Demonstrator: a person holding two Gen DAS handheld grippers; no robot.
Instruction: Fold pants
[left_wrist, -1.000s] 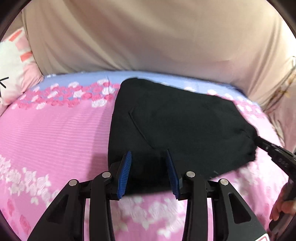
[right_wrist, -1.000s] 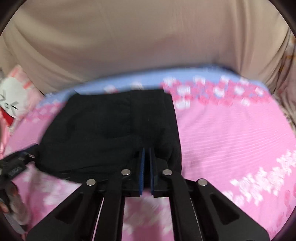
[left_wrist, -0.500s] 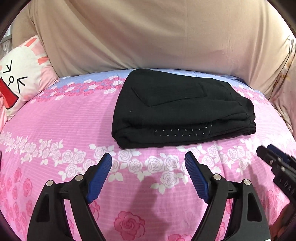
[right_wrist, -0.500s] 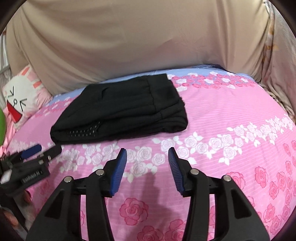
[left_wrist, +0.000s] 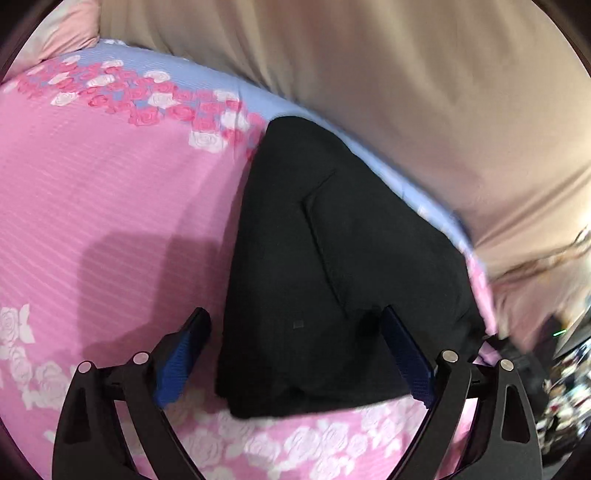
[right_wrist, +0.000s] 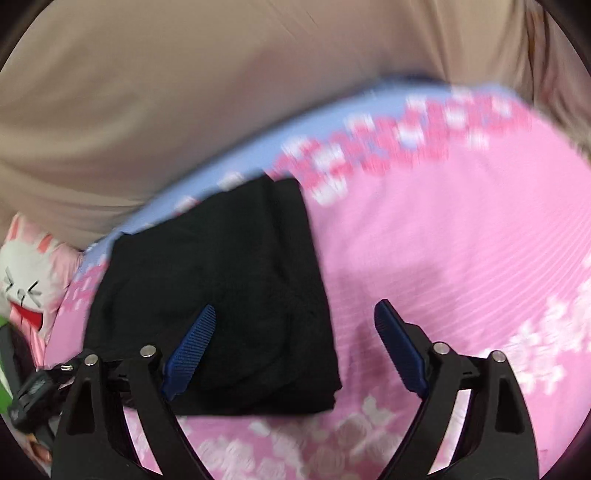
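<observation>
My left gripper (left_wrist: 295, 358) and right gripper (right_wrist: 293, 349), jaws just opening, now wide w/ nothing held. Folded black pants (left_wrist: 332, 266) lie at 12 o'clock on pink bedsheet (left_wrist: 110, 203).

I read the pants (left_wrist: 332, 266) as plain black, with no pattern that I can make out, at centre frame in both wrist views. The bedsheet (left_wrist: 110, 206) beneath them is pink with fine paler stripes; white roses run along the lower frame, and a band of pink and white roses on pale blue crosses the upper left of the left wrist view. The drape (left_wrist: 406, 92) filling the upper frame is plain beige. I see the left gripper (left_wrist: 295, 350) and right gripper (right_wrist: 295, 339) in black, each with ribbed blue pads (right_wrist: 192, 350). At the left edge of the right wrist view, the pillow (right_wrist: 29, 280) is pink with a white cartoon rabbit face and red mouth.
</observation>
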